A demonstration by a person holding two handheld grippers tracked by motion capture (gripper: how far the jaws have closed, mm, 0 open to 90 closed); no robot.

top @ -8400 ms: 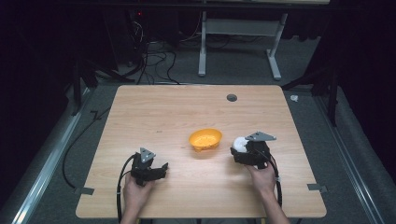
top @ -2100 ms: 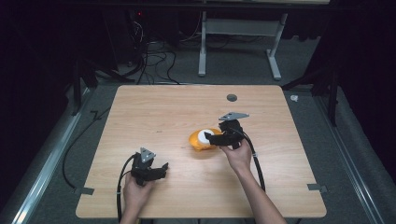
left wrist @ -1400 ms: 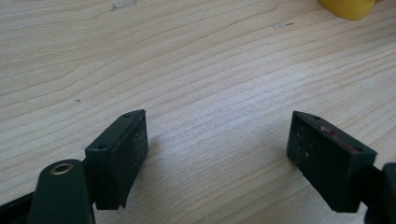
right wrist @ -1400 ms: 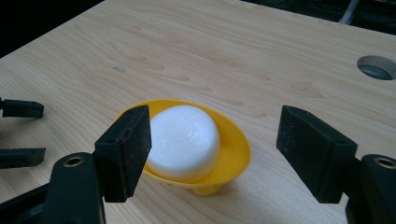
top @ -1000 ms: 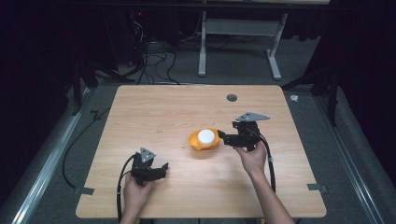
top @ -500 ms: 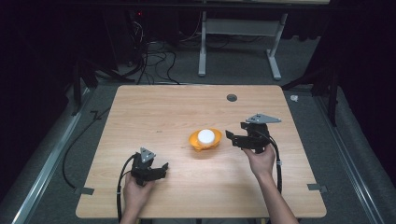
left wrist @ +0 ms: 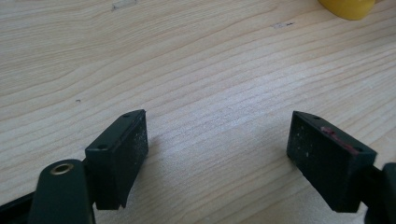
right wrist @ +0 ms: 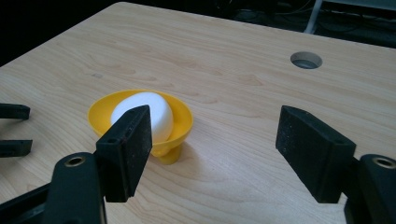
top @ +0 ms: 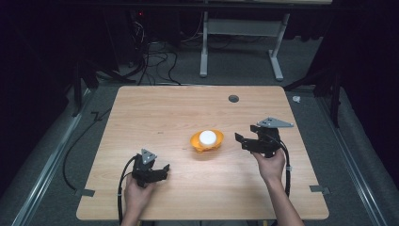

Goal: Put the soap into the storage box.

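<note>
The right claw (top: 241, 140) has backed off wide open and empty, leaving the white egg (top: 207, 137) in the yellow bowl (top: 197, 145) nearby

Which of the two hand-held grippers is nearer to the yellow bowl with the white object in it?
The right hand-held gripper, just right of the yellow bowl holding the white object. The left hand-held gripper sits farther off, near the table's front edge.

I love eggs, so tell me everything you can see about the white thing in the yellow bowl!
The white thing is smooth, rounded and egg-like, looking like matte plastic or foam. It lies on its side inside the small yellow bowl, filling most of it and poking above the rim. Only the bowl touches it. The bowl stands near the middle of the wooden table. The right gripper is open beside it, apart.
</note>
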